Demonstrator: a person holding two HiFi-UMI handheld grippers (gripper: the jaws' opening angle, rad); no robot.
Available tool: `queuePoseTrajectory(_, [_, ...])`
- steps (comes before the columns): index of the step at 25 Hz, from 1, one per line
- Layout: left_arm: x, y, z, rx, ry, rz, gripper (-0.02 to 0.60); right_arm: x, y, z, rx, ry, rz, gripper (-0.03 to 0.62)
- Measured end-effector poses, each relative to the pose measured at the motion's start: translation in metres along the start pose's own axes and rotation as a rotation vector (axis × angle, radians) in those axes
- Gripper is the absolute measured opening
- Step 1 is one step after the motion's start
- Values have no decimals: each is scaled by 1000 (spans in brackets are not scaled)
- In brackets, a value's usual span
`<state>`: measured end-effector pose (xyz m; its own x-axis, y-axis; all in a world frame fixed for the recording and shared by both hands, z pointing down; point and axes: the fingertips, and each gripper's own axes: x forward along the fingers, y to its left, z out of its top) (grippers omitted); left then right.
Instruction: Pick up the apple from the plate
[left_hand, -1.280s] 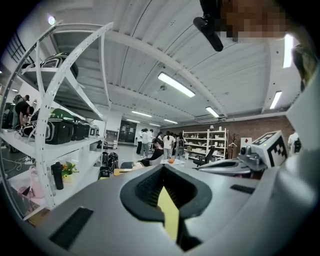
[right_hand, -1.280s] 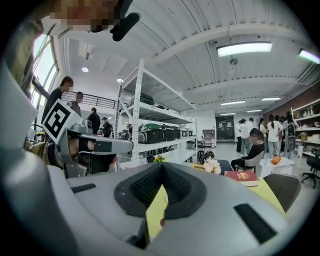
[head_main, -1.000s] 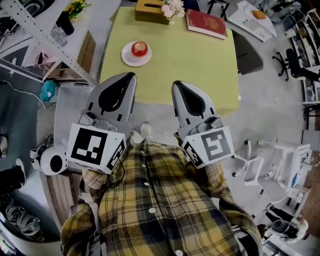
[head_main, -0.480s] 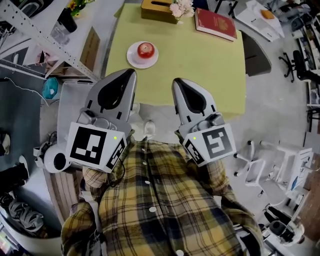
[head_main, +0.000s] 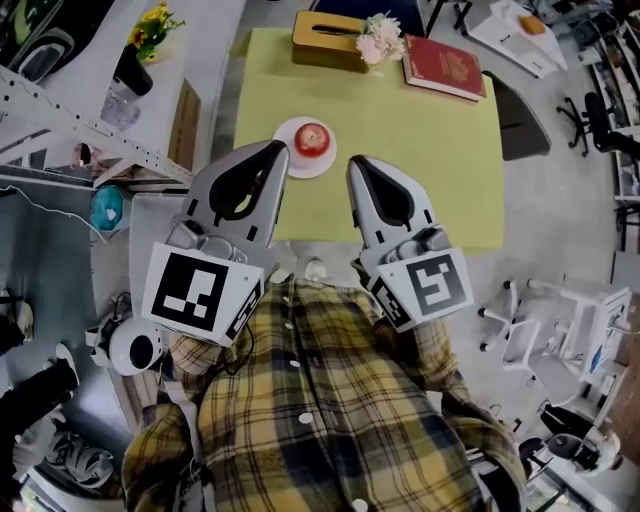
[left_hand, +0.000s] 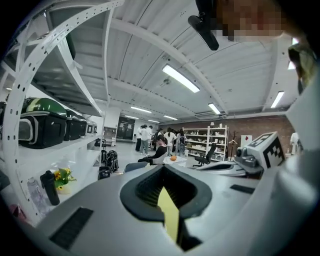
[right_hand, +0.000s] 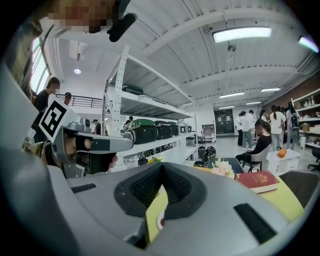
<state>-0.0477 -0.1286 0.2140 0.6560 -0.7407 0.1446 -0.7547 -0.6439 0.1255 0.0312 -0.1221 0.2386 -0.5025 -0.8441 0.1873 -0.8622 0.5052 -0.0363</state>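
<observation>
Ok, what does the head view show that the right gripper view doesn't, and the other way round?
Only the head view: the apple and its plate in full, and the person's plaid shirt.
Only the right gripper view: shelving with dark cases, people at the back of the room and ceiling lights.
Both: the yellow table, the red book, the white flowers and the left gripper. The right gripper view catches only a sliver of the plate past its own jaws.

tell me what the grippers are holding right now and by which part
Nothing is held. The left gripper and right gripper are both shut and empty; the apple sits free on its plate.
</observation>
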Motion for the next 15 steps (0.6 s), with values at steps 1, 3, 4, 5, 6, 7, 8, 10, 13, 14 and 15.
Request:
queuePoseTrajectory(1, [4,7,2,2,-1,-7,5,10,-1,2,-1,-1,-1,-3])
queuePoseTrajectory(3, [12,22,6,5,-1,-19,5,30,-1,7,-7,-3,2,-3])
queuePoseTrajectory(4, [15,29,8,6,-1,-24,5,39,0,9,-11,-4,4,-3])
queuePoseTrajectory(5, [19,36,10,8,-1,-29,6,48,0,12,-13,-5,3,-3])
queuePoseTrajectory(6, [22,43,11,9,-1,-34,5,55,-1,14,-14,-7,-1,-3])
queuePoseTrajectory(7, [25,49,12,10,-1,-38,5,61,-2,16,-13,-8,-8,-3])
queuePoseTrajectory(8, [27,55,12,9,-1,-42,5,66,-3,16,-11,-8,-17,-3])
queuePoseTrajectory(10, [32,66,11,2,2,-45,5,72,-7,15,-8,0,-33,-3])
queuePoseTrajectory(13, [39,76,8,-12,7,-43,5,75,-17,10,6,18,-55,-3])
queuePoseTrajectory(14, [42,77,7,-16,9,-44,5,76,-20,8,9,24,-61,-3])
queuePoseTrajectory(15, [45,78,6,-20,12,-46,5,76,-24,7,12,29,-67,-3])
